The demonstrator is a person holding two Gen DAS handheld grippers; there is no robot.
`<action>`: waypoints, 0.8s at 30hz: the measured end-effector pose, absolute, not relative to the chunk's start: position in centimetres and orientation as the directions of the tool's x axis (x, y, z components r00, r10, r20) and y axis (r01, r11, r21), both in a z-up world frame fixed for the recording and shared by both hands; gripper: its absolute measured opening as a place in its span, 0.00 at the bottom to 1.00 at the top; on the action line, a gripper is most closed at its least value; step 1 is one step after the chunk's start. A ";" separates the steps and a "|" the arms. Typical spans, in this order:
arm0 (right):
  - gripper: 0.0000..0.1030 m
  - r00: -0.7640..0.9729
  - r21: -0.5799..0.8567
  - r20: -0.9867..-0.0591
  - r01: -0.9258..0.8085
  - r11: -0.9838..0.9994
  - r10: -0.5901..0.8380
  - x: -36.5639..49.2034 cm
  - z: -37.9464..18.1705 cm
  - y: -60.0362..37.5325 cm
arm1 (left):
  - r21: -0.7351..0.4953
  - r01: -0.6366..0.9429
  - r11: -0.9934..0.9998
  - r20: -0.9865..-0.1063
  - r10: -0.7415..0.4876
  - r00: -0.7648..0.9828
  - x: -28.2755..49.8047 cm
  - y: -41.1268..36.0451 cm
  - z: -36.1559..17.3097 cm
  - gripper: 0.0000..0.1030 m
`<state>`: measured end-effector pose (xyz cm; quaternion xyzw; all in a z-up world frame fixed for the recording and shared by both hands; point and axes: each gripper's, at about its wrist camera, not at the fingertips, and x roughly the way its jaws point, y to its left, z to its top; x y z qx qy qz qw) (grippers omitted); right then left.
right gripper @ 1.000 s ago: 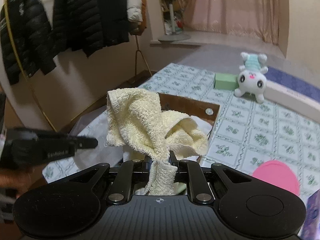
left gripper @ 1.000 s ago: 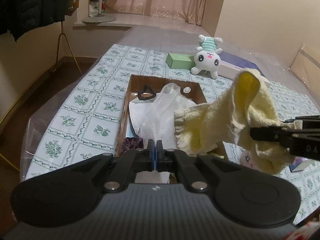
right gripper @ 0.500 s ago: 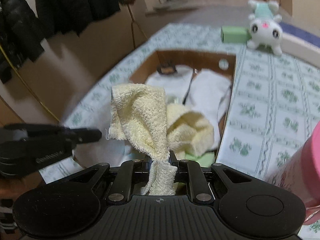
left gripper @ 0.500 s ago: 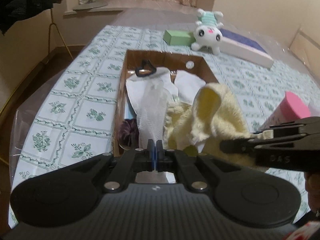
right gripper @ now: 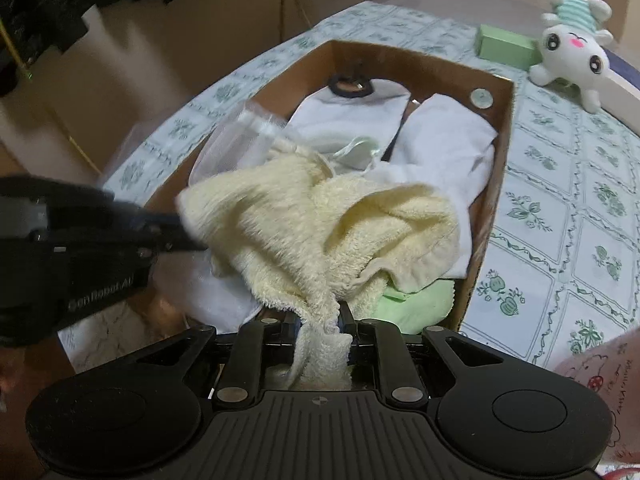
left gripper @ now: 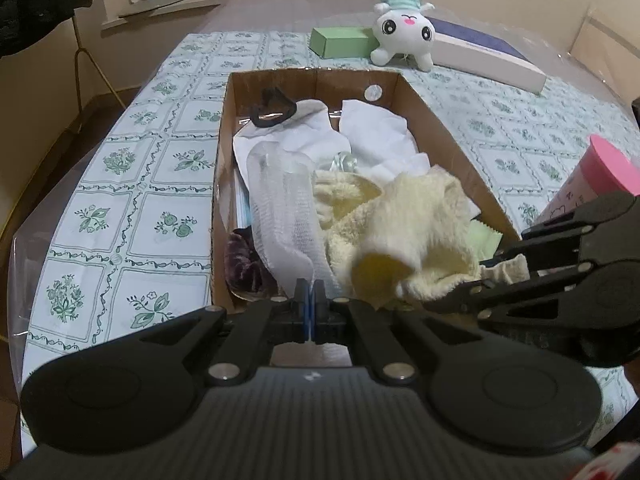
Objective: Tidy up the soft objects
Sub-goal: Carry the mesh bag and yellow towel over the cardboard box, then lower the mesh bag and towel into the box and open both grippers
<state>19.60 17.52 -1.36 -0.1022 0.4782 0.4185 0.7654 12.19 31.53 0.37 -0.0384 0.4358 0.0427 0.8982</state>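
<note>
A brown cardboard box (left gripper: 436,120) (right gripper: 496,184) lies on the patterned tablecloth and holds white cloths, a green cloth (right gripper: 416,300) and a dark purple item (left gripper: 244,264). My right gripper (right gripper: 322,322) is shut on a pale yellow towel (right gripper: 320,236) that rests inside the near end of the box; it also shows in the left wrist view (left gripper: 400,232). My left gripper (left gripper: 309,300) is shut on a white mesh cloth (left gripper: 280,208), which drapes into the box. The right gripper shows from the side in the left wrist view (left gripper: 496,272).
A white plush toy (left gripper: 404,32) (right gripper: 572,44) and a green box (left gripper: 340,42) lie beyond the cardboard box, with a long white box (left gripper: 488,60) to the right. A pink cup (left gripper: 592,192) stands right of the box. Dark jackets hang at the left.
Both grippers have come down and forward over the box. The yellow towel went from hanging in the air to lying inside the box. The mesh cloth came down with the left gripper.
</note>
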 end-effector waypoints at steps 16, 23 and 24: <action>0.43 0.221 0.296 -0.756 -0.724 0.623 0.616 19.0 0.1 14.8 | -0.039 -0.045 0.998 -0.793 -0.003 0.609 11.2 32.4 1.0 0.10; 0.12 0.228 0.263 -0.762 -0.746 0.612 0.605 18.5 0.3 15.0 | -0.036 -0.039 0.999 -0.776 -0.003 0.631 11.3 32.6 1.5 0.10; 0.12 0.214 0.265 -0.770 -0.750 0.606 0.601 18.6 0.0 15.3 | -0.032 -0.030 0.999 -0.778 -0.006 0.628 11.4 32.4 1.5 0.10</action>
